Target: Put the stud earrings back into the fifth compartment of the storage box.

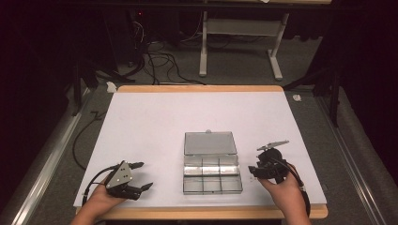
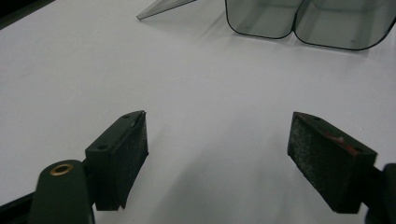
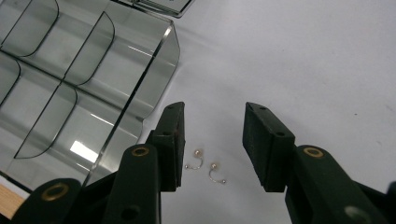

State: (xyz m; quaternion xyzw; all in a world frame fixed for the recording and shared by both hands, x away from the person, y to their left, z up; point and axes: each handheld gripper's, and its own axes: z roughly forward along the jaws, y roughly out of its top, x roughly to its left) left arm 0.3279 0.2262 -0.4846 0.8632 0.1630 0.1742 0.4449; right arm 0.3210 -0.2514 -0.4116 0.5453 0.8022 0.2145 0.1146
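Observation:
A clear plastic box [image 1: 212, 173] with several compartments lies near the front of the white table, its lid [image 1: 210, 143] folded open behind it. Two small hooked earrings with pearl-like beads [image 3: 195, 159] [image 3: 215, 172] lie on the table just right of the box [image 3: 84, 93]. My right gripper [image 1: 252, 172] [image 3: 212, 135] stands open over them; the earrings sit between its jaws, untouched by the pads. My left gripper [image 1: 146, 175] [image 2: 217, 154] rests open left of the box [image 2: 308, 23], with nothing between its jaws.
The white tabletop [image 1: 187, 112] has a wooden rim, and its front edge runs close under both hands. Beyond the far edge, cables [image 1: 159, 63] and a white metal stand [image 1: 241, 44] sit on the floor.

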